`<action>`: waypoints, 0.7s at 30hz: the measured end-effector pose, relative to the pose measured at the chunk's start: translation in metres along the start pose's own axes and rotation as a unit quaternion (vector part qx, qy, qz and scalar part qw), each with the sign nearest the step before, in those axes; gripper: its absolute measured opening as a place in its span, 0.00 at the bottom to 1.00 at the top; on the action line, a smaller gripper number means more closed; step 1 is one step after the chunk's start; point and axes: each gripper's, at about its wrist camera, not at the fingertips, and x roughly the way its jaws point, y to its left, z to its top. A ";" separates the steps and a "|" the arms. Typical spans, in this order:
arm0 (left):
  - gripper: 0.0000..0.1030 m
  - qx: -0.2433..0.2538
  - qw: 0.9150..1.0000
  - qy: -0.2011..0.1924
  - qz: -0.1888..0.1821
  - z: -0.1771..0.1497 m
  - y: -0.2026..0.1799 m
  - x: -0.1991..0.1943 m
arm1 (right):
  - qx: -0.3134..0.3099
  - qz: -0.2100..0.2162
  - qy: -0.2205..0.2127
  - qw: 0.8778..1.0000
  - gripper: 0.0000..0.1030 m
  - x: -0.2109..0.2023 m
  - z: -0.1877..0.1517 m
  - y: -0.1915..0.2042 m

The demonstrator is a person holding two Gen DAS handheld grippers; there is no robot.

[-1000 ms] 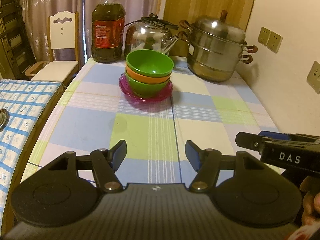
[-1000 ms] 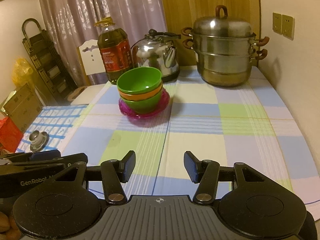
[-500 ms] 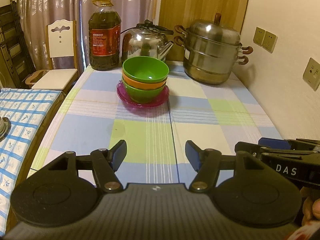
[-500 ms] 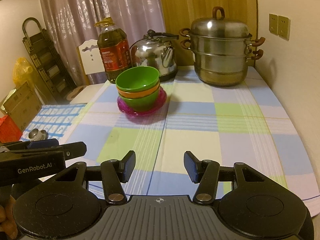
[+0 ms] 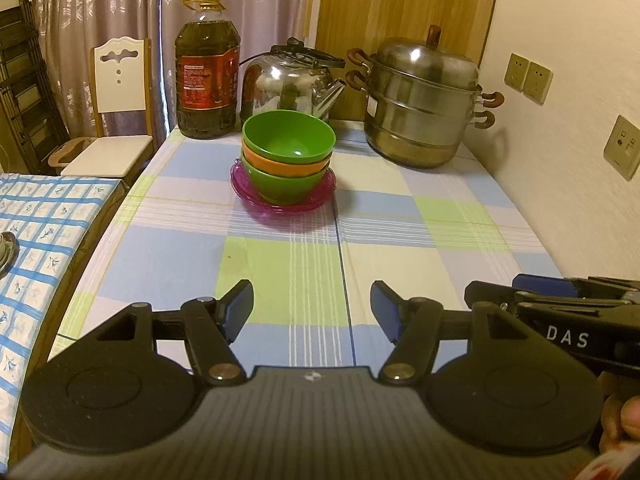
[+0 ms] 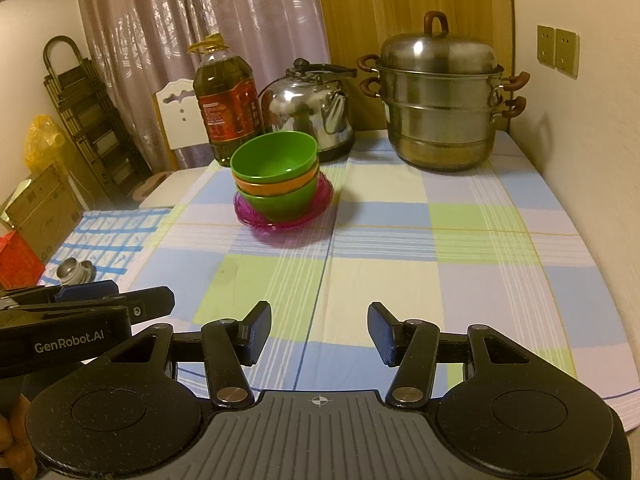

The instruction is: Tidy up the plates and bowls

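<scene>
A stack of three bowls, a green bowl [image 5: 289, 140] on an orange bowl [image 5: 280, 167] on another green bowl [image 5: 280, 187], sits on pink translucent plates [image 5: 320, 196] at the far middle of the checked table [image 5: 400, 256]. The stack also shows in the right wrist view [image 6: 276, 176]. My left gripper [image 5: 312, 314] is open and empty, over the table's near edge, well short of the stack. My right gripper [image 6: 318, 334] is open and empty, beside the left one, also at the near edge.
An oil bottle [image 5: 207, 76], a steel kettle [image 5: 292, 80] and a steel steamer pot [image 5: 424, 108] stand along the table's far edge. A wall with sockets [image 5: 528, 78] is on the right. A second table with a blue checked cloth [image 5: 36, 224] and a white chair [image 5: 116, 120] are at the left.
Both grippers have drawn back a little from the stack and the left view has risen slightly. Both stay open and empty; the bowls have not moved.
</scene>
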 end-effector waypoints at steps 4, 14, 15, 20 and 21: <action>0.61 -0.001 1.000 0.001 -0.001 0.000 -0.001 0.001 | 0.000 0.000 0.001 1.000 0.52 0.000 0.000 0.000; 0.61 -0.002 1.000 0.001 -0.002 0.000 0.000 0.001 | 0.000 0.000 0.001 1.000 0.52 0.000 0.000 0.000; 0.61 -0.002 1.000 0.001 -0.002 0.000 -0.001 0.001 | 0.000 0.000 0.002 1.000 0.52 0.000 0.000 0.000; 0.61 -0.002 1.000 0.002 -0.002 0.000 -0.001 0.002 | -0.001 -0.001 0.000 1.000 0.52 0.000 0.000 0.001; 0.61 -0.002 1.000 0.002 -0.003 -0.001 -0.001 0.002 | -0.001 -0.001 0.000 1.000 0.52 0.000 0.000 0.001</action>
